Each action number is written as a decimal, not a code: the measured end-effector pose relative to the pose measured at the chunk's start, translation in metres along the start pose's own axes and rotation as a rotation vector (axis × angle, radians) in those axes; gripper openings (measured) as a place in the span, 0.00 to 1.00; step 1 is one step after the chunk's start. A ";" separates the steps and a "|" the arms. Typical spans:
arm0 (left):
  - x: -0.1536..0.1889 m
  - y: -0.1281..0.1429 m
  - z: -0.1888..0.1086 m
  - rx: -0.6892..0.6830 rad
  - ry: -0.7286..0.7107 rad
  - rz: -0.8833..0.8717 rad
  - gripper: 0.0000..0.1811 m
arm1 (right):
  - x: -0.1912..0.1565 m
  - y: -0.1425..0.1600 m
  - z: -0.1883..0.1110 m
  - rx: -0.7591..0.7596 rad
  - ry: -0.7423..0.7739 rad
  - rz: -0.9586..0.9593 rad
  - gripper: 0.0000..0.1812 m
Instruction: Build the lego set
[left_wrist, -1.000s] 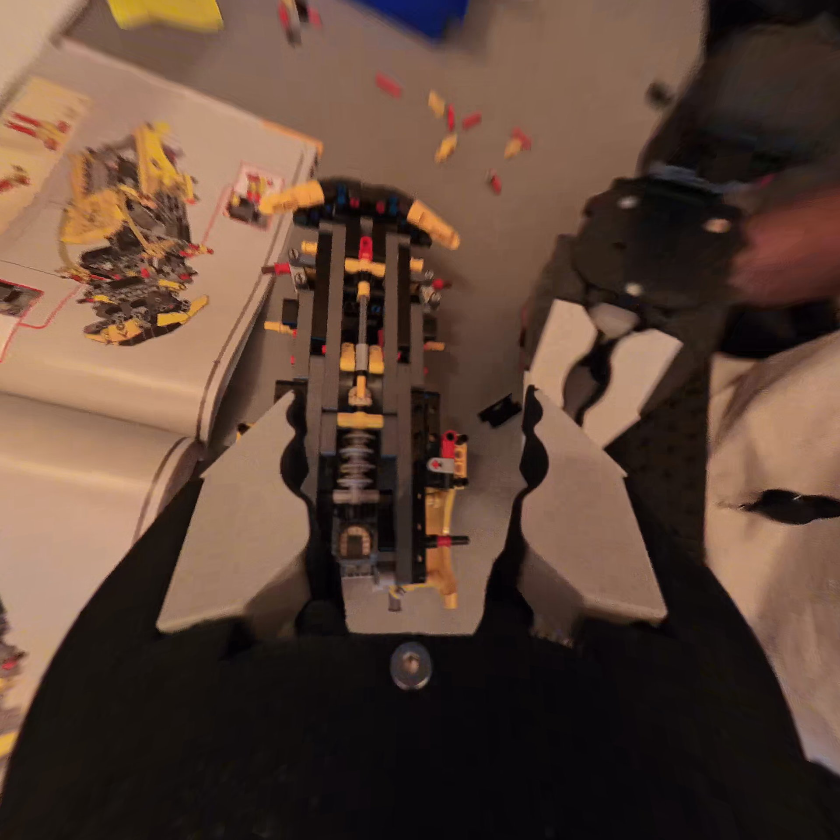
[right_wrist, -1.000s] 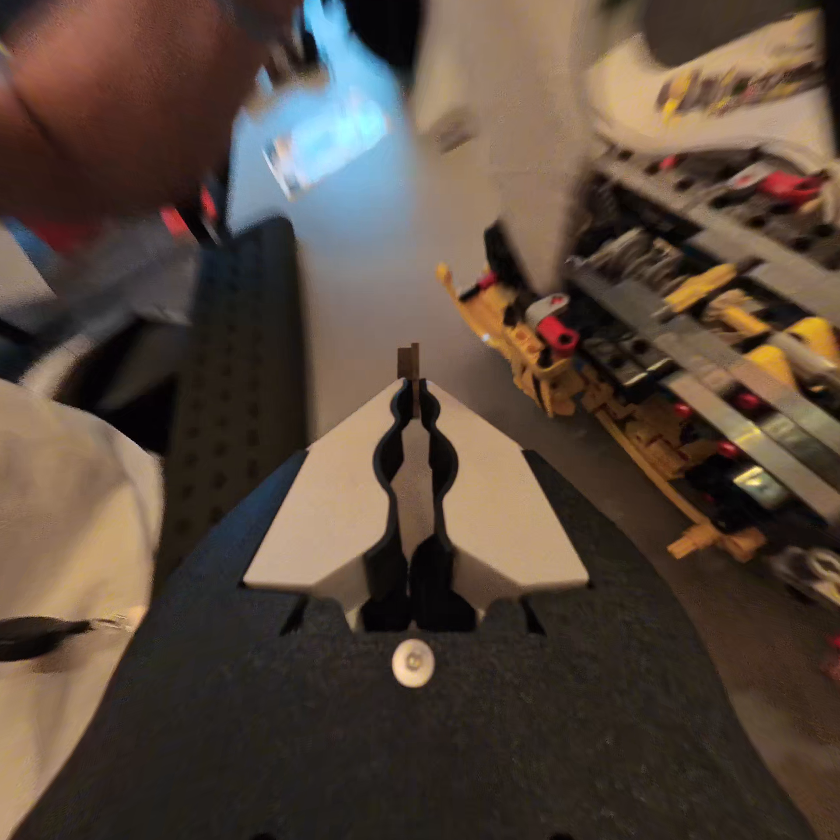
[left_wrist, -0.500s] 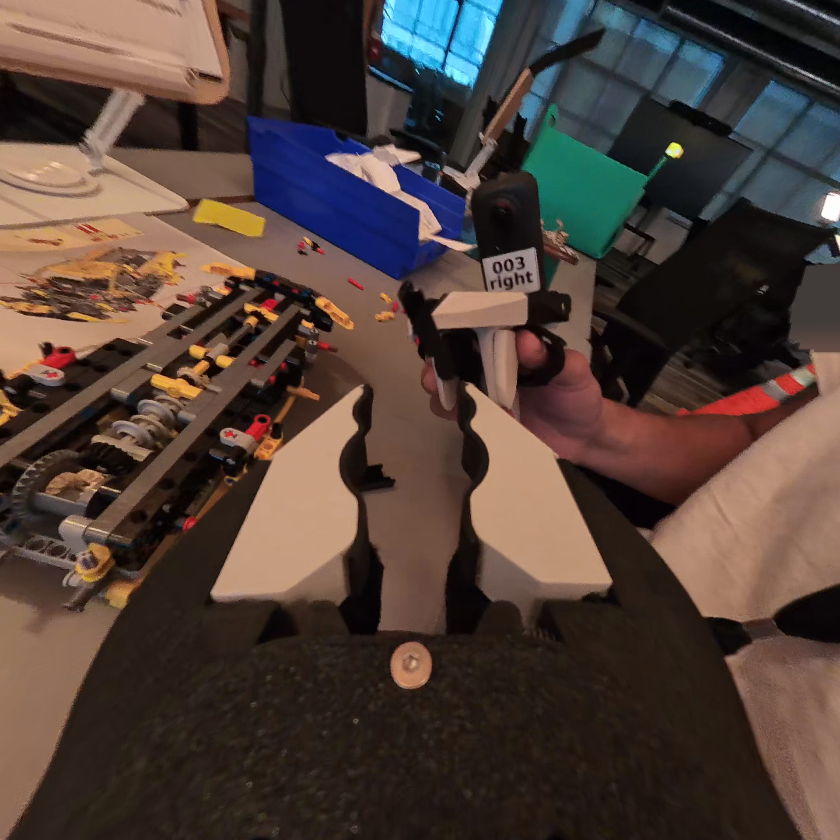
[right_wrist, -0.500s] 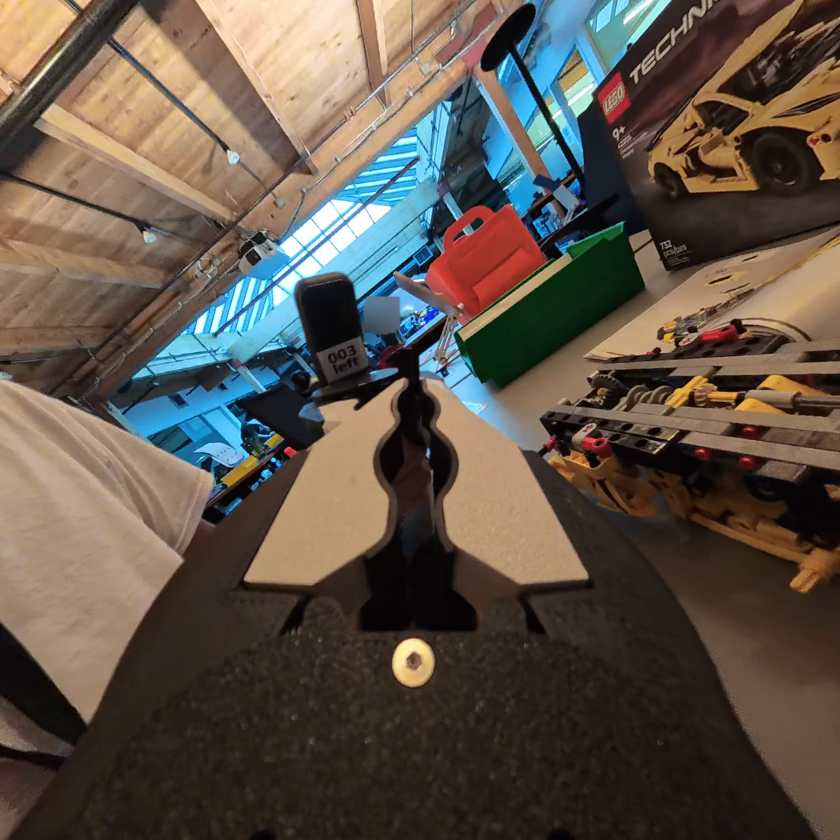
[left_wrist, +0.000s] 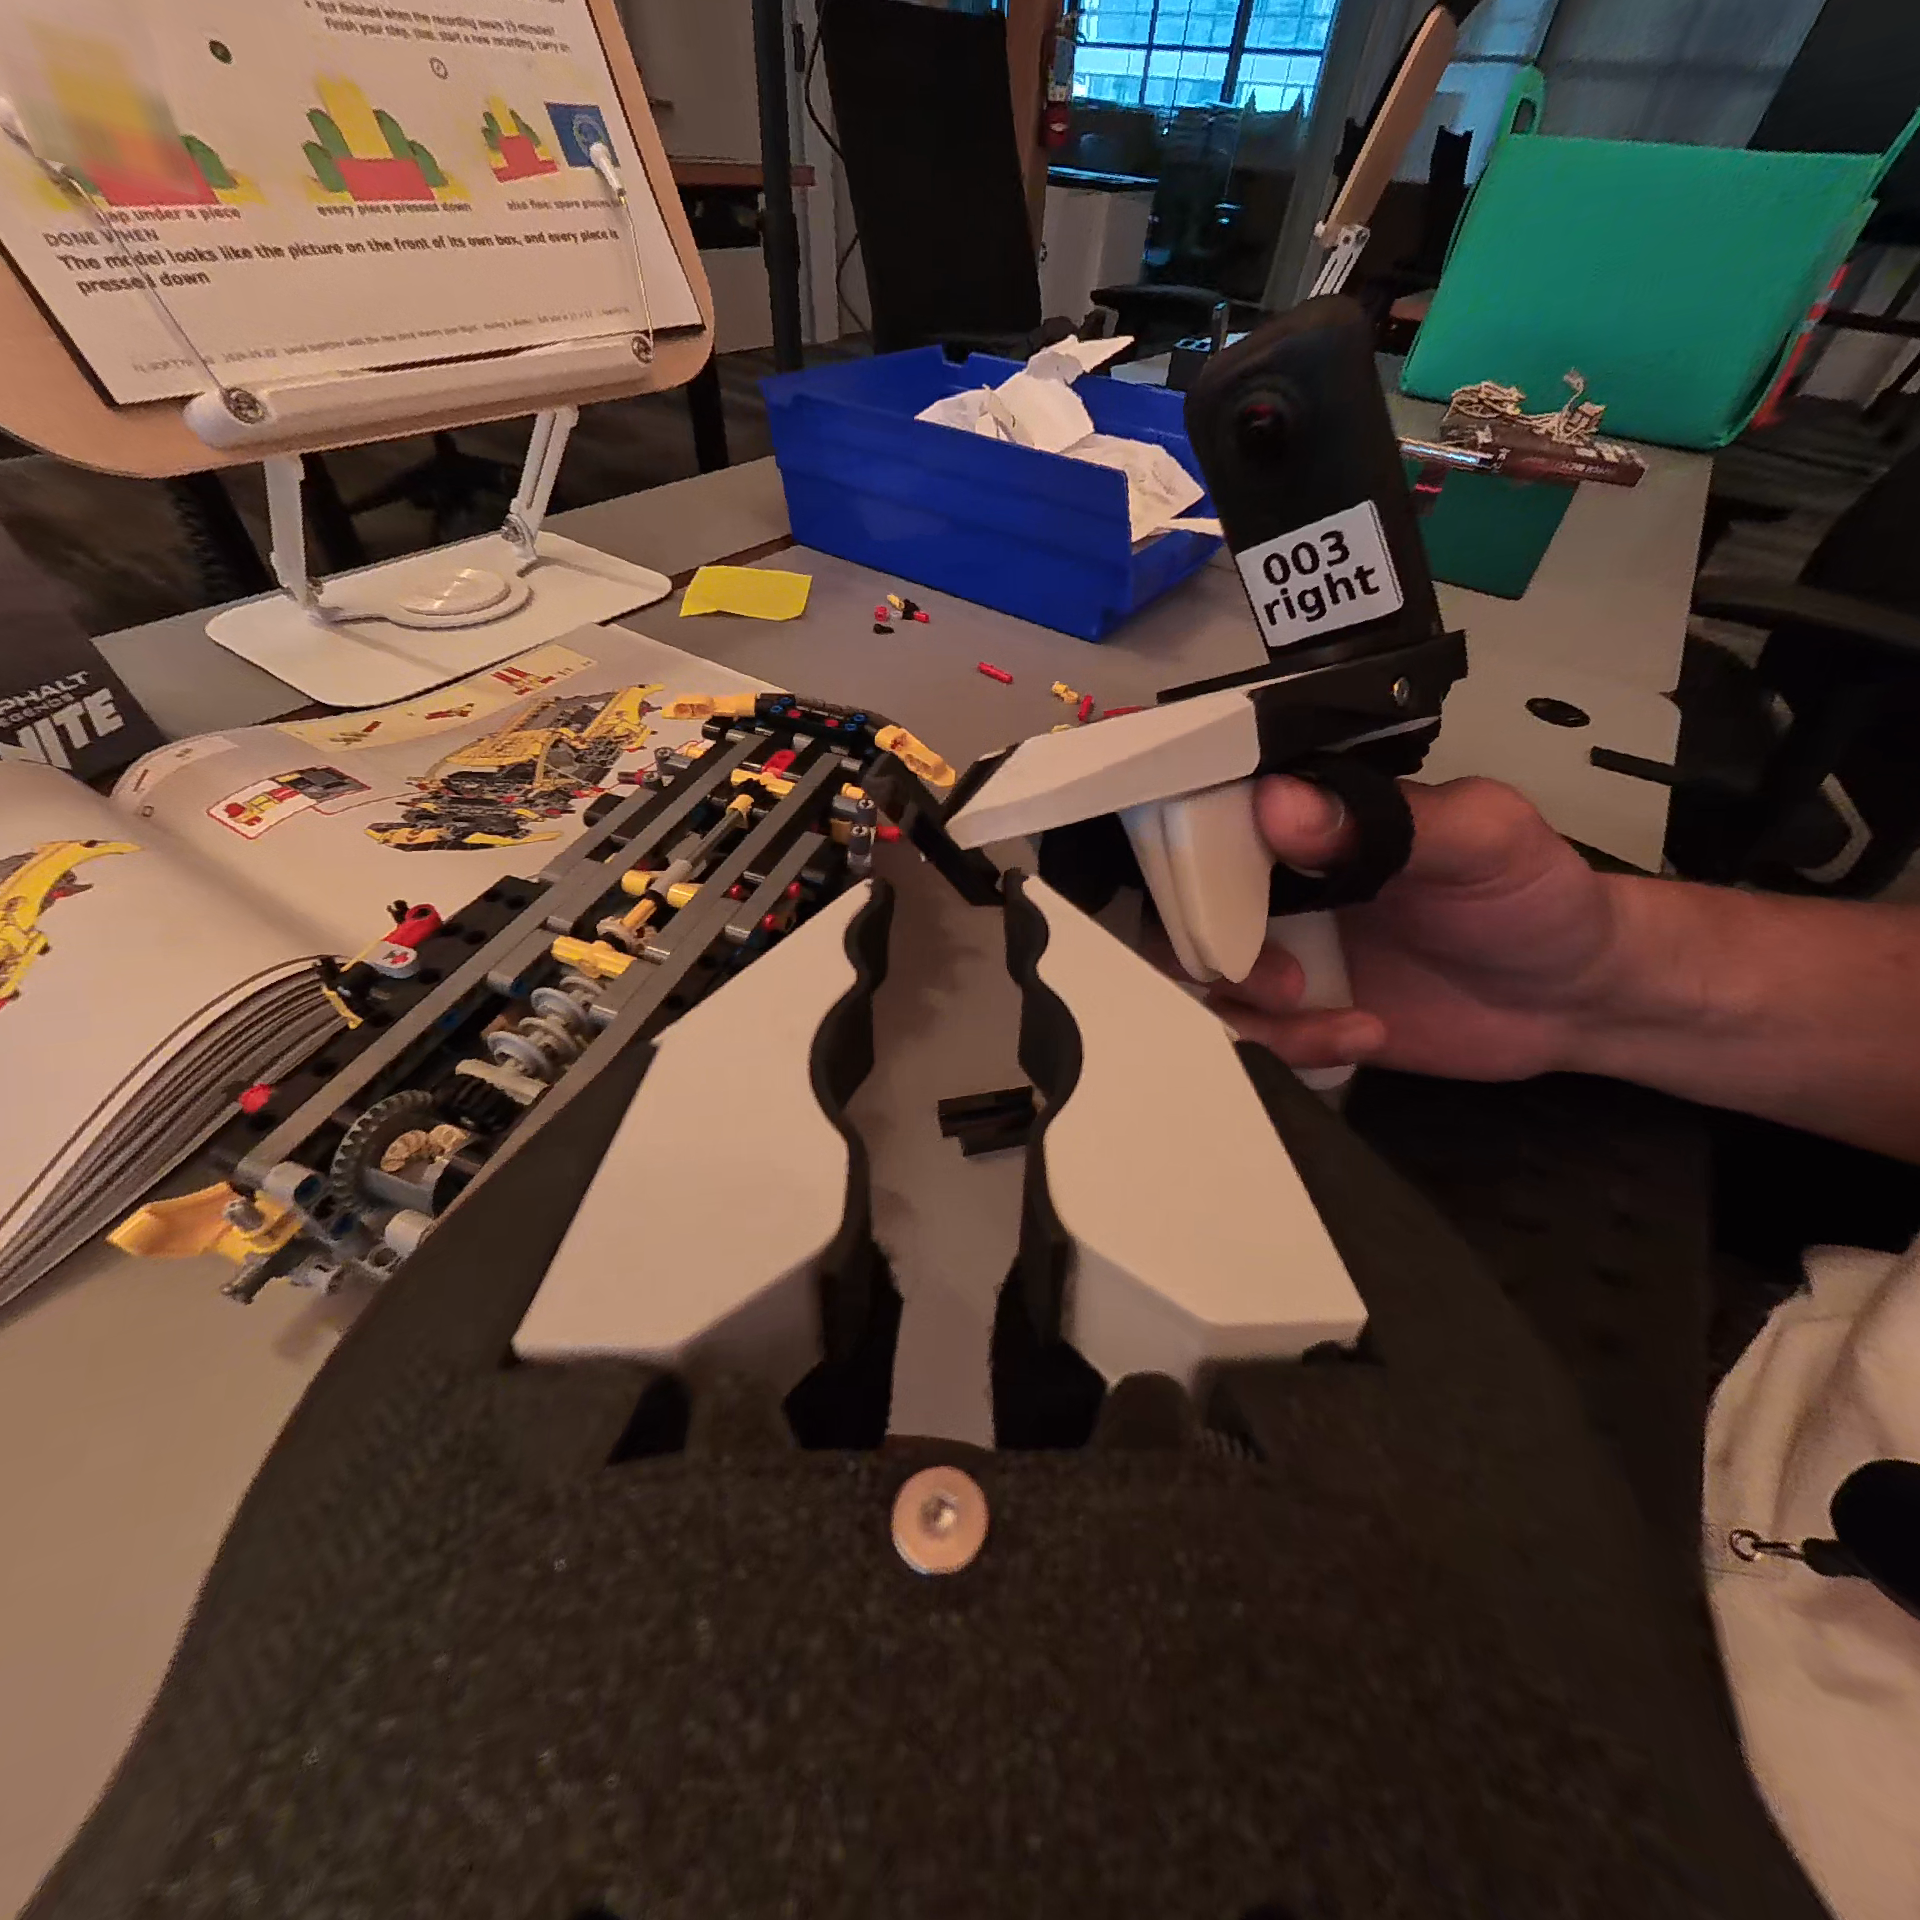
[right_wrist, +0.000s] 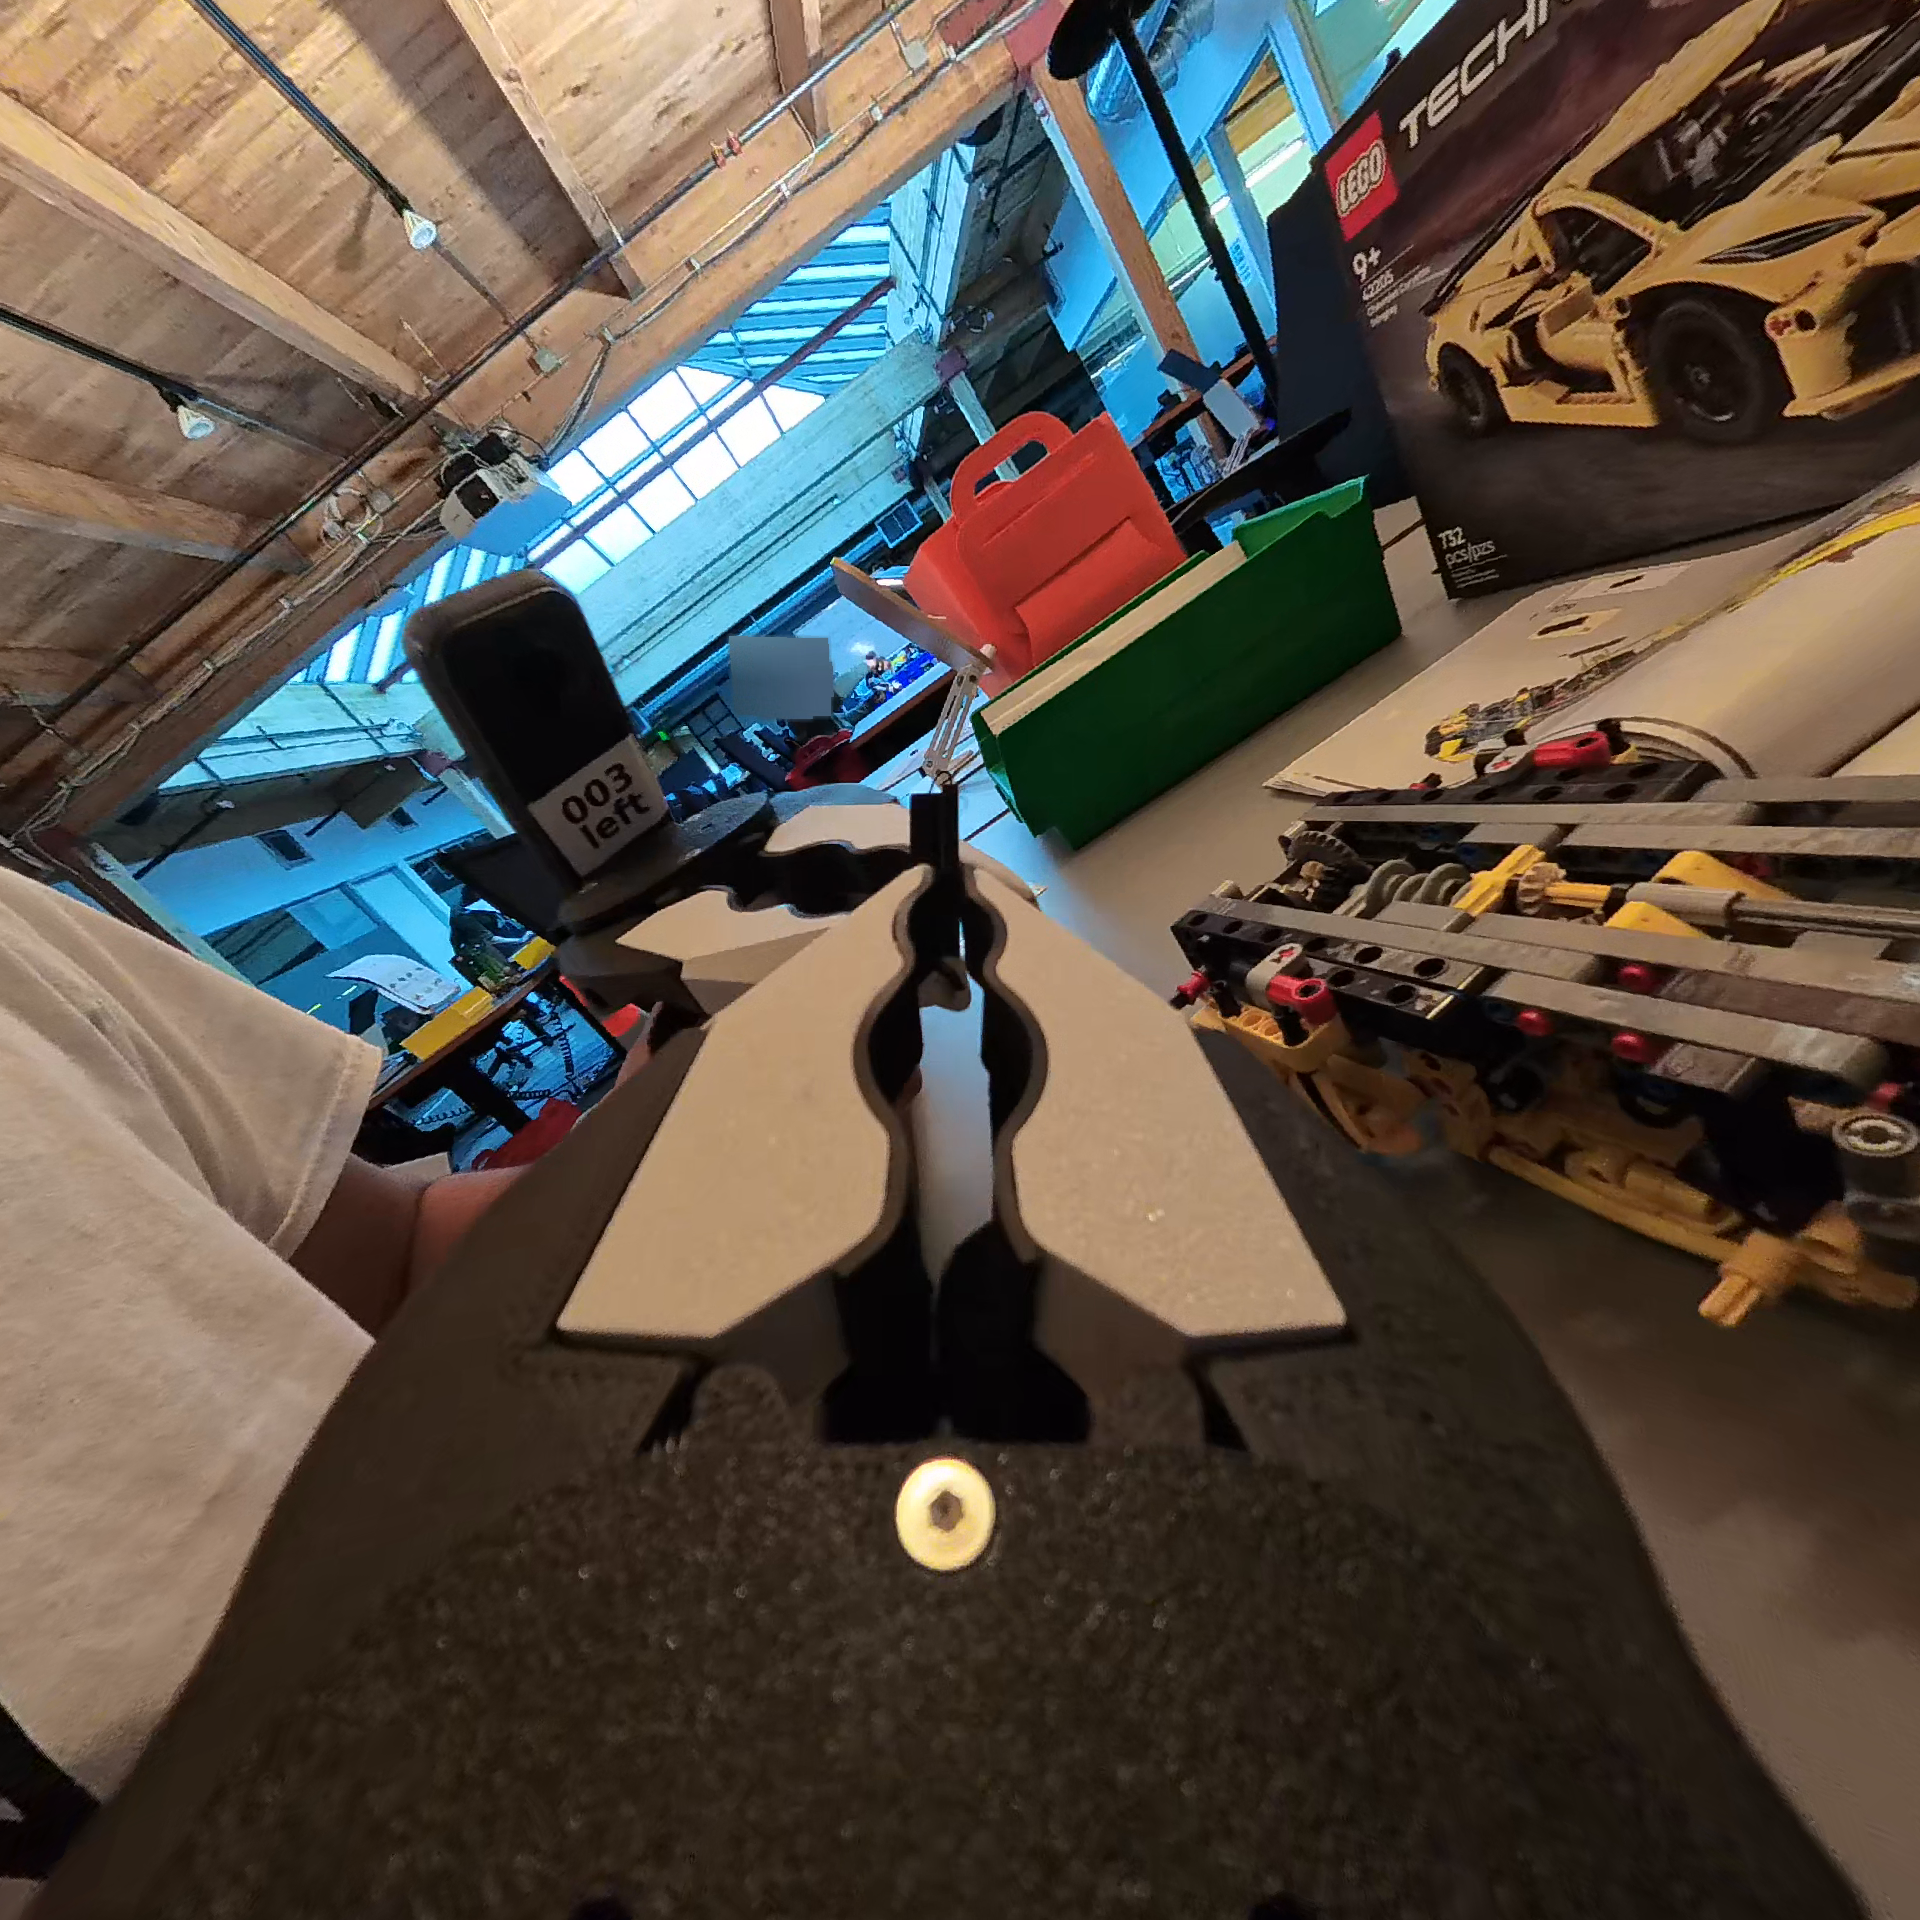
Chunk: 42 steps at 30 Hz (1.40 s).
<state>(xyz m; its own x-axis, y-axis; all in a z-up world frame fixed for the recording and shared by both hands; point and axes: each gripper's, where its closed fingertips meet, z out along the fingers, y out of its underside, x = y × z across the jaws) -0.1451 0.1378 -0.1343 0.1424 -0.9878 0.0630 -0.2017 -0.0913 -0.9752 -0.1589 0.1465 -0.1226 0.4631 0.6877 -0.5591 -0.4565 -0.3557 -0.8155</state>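
While both tools hover above the table:
Right gripper (right_wrist: 943, 883): clamped on slim black beam (right_wrist: 933, 831).
Left gripper (left_wrist: 940, 894): parted, empty.
Chassis (left_wrist: 582, 966): ribbed grey-yellow frame, beside open booklet (left_wrist: 156, 935).
Black piece (left_wrist: 985, 1117): loose on table.

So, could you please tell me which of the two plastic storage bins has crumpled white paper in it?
The blue plastic bin behind the model; the green plastic bin shows none.

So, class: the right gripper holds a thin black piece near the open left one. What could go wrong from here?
1. The right gripper pinches the thin black piece only by its end, so it might twist or slip out.
2. The left gripper has its jaws open; a mistimed handover could drop the piece.
3. A small black part lies loose on the table and could be knocked away.
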 end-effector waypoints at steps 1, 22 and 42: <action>0.000 0.000 -0.001 0.000 -0.003 0.004 0.12 | 0.000 0.000 0.000 0.001 0.000 -0.001 0.01; -0.003 0.000 -0.007 -0.035 -0.077 0.179 0.02 | 0.007 0.003 -0.001 -0.009 -0.005 0.061 0.01; -0.029 0.032 0.014 -0.383 -0.327 1.162 0.00 | 0.042 0.029 -0.015 -0.163 0.179 0.091 0.10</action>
<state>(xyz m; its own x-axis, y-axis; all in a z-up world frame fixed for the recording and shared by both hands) -0.1421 0.1653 -0.1706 -0.0857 -0.4375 -0.8951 -0.6270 0.7219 -0.2928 -0.1414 0.1560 -0.1723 0.5593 0.5301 -0.6374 -0.3811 -0.5184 -0.7655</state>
